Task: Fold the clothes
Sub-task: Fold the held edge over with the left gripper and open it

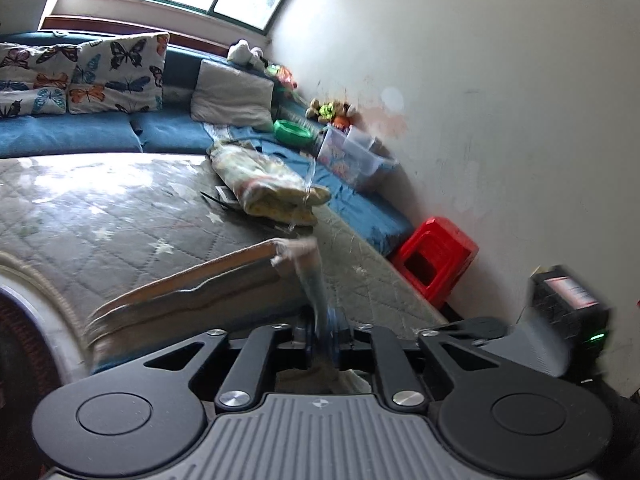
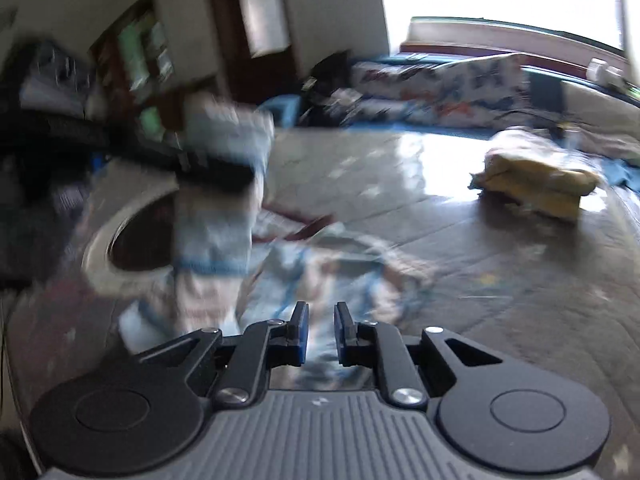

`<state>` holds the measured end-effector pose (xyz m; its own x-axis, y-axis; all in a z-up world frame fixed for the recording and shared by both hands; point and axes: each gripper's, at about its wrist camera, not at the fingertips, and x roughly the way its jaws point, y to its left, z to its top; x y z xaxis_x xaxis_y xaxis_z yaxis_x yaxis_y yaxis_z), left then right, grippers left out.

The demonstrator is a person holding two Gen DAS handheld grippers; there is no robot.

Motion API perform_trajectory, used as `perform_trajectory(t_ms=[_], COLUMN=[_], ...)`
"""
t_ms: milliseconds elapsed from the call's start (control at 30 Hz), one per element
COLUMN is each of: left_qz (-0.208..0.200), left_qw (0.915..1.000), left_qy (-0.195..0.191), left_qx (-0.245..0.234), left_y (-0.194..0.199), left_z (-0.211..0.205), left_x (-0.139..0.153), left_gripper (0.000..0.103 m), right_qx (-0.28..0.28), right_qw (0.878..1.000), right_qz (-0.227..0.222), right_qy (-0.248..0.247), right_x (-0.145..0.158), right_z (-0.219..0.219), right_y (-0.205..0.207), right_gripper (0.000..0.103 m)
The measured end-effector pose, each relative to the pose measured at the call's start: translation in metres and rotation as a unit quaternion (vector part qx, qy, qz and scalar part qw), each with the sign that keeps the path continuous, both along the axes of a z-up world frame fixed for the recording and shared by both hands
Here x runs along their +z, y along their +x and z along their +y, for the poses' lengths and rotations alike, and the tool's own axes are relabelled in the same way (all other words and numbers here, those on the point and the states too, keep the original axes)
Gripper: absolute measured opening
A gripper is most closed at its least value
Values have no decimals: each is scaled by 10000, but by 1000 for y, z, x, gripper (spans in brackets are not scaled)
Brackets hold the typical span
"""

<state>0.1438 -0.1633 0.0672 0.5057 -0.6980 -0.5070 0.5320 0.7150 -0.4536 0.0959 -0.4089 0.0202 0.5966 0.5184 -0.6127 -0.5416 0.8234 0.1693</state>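
The left gripper [image 1: 325,330], low in the frame, pinches a blurred strip of pale, blue-striped garment [image 1: 308,276] that rises toward the centre. The right gripper [image 2: 321,328] stands slightly parted with nothing between its blue pads [image 2: 303,334], above the same crumpled cloth lying at centre on the quilted grey mattress [image 1: 100,208]. A folded yellow bundle [image 1: 268,184] rests beyond, mid-frame; a red stool [image 1: 434,258] sits at right.
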Motion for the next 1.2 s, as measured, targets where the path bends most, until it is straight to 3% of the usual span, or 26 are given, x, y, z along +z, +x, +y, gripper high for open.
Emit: perform_trajectory(t_ms=[133, 200, 233, 267, 367, 567, 767, 933, 1033, 1200], left_qz=[139, 165, 138, 111, 50, -39, -67, 117, 192, 153], left_qw=[9998, 9996, 9995, 9994, 9990, 9972, 9952, 9941, 9938, 9932], left_qy=[135, 217, 258, 298, 402, 595, 769, 846, 844, 865], left_qx=[15, 43, 74, 105, 208, 441, 605, 673, 699, 766], left_y=[9, 7, 4, 1, -8, -29, -52, -62, -66, -71], left_z=[-19, -23, -21, -19, -14, 9, 32, 42, 48, 55], left_x=[-13, -19, -20, -20, -22, -26, -35, -51, -58, -59], left_gripper=[52, 59, 65, 75, 90, 100, 103, 103, 103, 103], right_qx=[-583, -757, -829, -889, -885, -547, -11, -174, -499, -703], right_qw=[9981, 9967, 9959, 9952, 9941, 9962, 9993, 9969, 9956, 9954], right_qz=[-110, -174, -228, -284, -440, -449, -379, -310, -100, -315], right_qy=[172, 238, 265, 296, 450, 497, -31, -706, -789, -565], right_x=[10, 17, 19, 21, 27, 31, 24, 2, -13, 4], right_z=[-23, -32, -34, -36, -35, -1, 44, 57, 41, 27], right_y=[-6, -9, -9, -9, -7, 7, 23, 42, 50, 30], right_gripper=[14, 18, 30, 33, 33, 33, 32, 32, 31, 31])
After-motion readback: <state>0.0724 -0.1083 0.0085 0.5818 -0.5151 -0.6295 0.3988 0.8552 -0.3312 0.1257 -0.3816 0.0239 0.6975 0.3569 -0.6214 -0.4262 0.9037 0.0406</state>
